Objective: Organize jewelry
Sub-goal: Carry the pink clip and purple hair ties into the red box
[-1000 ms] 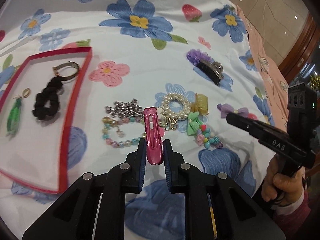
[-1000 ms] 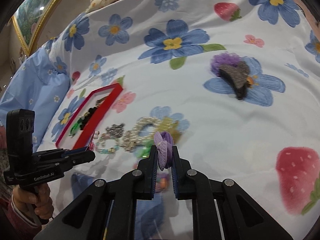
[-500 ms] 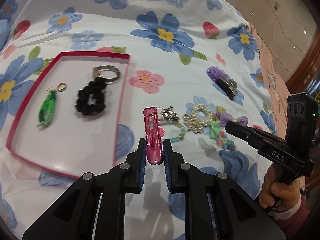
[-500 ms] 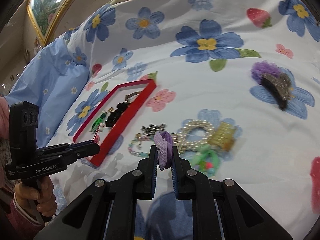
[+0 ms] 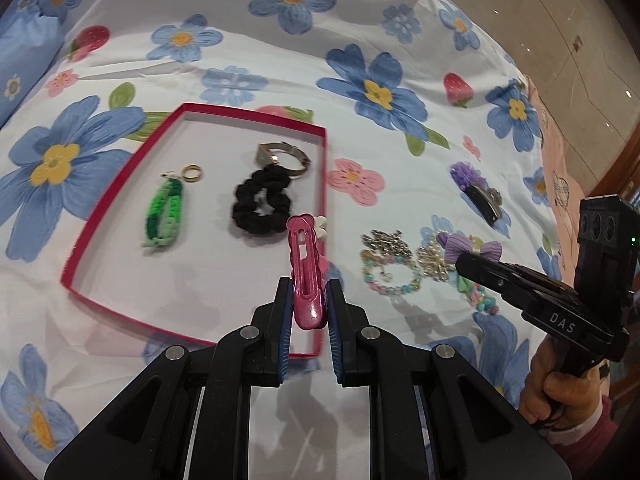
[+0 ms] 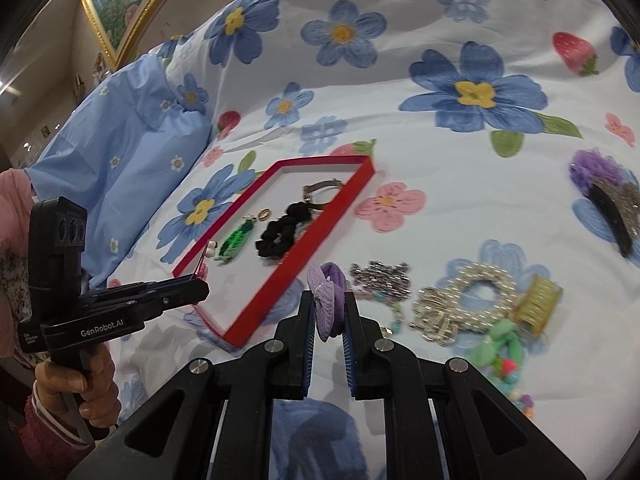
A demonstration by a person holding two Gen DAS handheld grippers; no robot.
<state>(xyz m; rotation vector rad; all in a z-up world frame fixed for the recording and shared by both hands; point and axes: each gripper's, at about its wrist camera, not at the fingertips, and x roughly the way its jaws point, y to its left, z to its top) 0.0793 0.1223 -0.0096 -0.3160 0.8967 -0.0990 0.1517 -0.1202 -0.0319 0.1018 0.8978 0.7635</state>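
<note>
A floral bedsheet [image 5: 280,80] covers the bed; a blue pillow [image 6: 120,140] lies at its edge; a gold-framed painting [image 6: 116,0] hangs behind.

Lower end of the pink hair clip [image 5: 305,280] buried between the left gripper [image 5: 307,312] pads; near rim of the red tray [image 5: 120,304] partly covered by that clip and the fingers [image 5: 280,320]; purple bow [image 6: 329,300] mostly swallowed between the right gripper [image 6: 328,328] pads, shape hard to make out there; bead bracelet [image 5: 390,280] and pearl bracelet [image 5: 434,260] partly hidden behind the other tool's tip; green bow [image 6: 500,340] and coloured beads [image 6: 516,392] smeared by blur; gold ring [image 5: 192,173] too small for detail; person's hand [image 6: 76,392] cut off at the left edge, sleeve running out of frame
</note>
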